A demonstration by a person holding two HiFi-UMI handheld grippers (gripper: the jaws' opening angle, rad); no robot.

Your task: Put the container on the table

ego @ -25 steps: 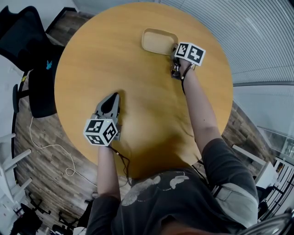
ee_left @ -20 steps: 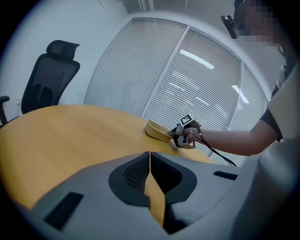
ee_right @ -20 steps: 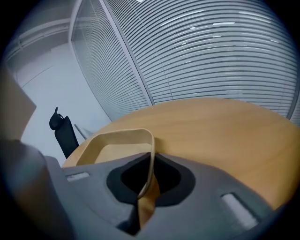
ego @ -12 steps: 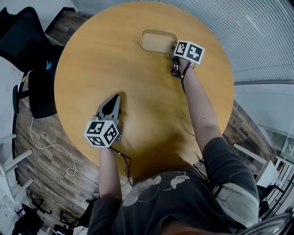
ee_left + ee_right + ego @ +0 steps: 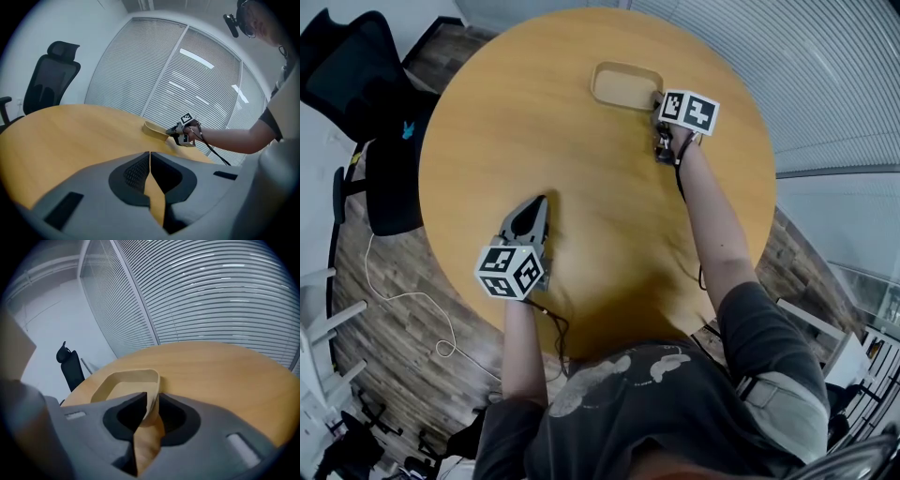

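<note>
A round table (image 5: 516,122) with a smooth, honey-coloured wood-grain top fills the middle of the head view. On its far right part is the container (image 5: 623,86), a shallow tray of pale tan material with a rounded rectangular outline, thin upright walls and a flat, bare inside. It looks set down on the table, though whether its base lies fully flat I cannot tell.

The right gripper (image 5: 150,397) reaches in from the container's near right side. Its dark, matte grey jaws are pinched onto the thin wall at that end, with the rim standing up between them. A cube with black-and-white square markers (image 5: 689,111) sits on top of it.

The left gripper (image 5: 150,155) is near the left of the table, well apart from the container and pointing toward the far side. Its jaws meet at the tips with nothing between them, and only bare table shows through the gap lower down. The inner pads (image 5: 136,172) have a fine mesh-like texture.

Beyond the table's far left edge stands a black office chair (image 5: 347,66) with a mesh back. A thin white cable (image 5: 403,302) loops over the dark plank floor (image 5: 384,347). Horizontal slatted blinds (image 5: 225,296) cover the curved glass wall on the right
</note>
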